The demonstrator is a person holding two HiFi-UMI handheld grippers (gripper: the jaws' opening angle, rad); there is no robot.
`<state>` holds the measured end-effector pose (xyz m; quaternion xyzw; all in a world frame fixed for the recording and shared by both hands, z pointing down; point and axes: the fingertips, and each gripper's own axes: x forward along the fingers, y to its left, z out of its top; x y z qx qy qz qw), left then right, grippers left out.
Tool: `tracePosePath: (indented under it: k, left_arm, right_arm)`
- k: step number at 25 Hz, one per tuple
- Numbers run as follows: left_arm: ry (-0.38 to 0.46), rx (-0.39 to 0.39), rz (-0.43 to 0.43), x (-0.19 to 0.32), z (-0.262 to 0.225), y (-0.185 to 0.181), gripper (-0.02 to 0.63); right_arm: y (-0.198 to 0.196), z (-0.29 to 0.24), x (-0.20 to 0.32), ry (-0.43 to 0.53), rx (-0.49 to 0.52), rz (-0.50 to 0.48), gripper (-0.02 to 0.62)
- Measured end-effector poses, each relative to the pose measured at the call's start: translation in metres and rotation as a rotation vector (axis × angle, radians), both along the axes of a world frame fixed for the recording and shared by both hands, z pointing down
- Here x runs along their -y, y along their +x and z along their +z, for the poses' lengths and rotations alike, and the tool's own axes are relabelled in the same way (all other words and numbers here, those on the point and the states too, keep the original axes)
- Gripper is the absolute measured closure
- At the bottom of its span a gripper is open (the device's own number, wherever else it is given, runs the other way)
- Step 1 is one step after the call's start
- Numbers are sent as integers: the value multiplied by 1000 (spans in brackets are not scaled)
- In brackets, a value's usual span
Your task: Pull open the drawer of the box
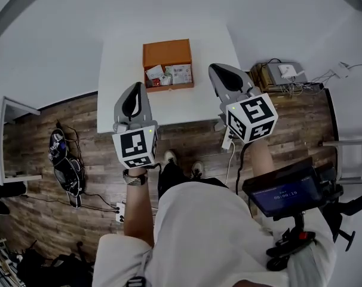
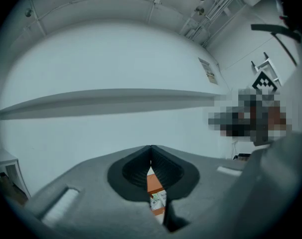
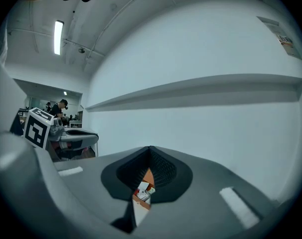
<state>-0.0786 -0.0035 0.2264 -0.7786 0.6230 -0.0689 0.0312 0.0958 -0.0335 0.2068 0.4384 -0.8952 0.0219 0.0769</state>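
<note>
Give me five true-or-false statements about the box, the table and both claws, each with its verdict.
1. The orange box sits on the white table. True.
2. The left claw grips the drawer. False: it is shut on nothing and held clear of the box.
3. The drawer stands pulled out toward the person, with small packets showing inside. True.
4. The right claw is wide open. False: its jaws are together, with nothing between them.
5. The table stands on carpet. False: the floor is wood planks.
</note>
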Motion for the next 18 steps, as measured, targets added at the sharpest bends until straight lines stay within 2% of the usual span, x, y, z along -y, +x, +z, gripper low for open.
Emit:
tracePosePath:
  k: [8,18]
  left_arm:
    - [70,-9,52,-26,-34,-29,600]
    - [163,46,148,-18,-89,-15,600]
  right_arm:
    - [-32,-33,-27,54,-3,-5,594]
    - [-41,-70,-28,114,-6,43,595]
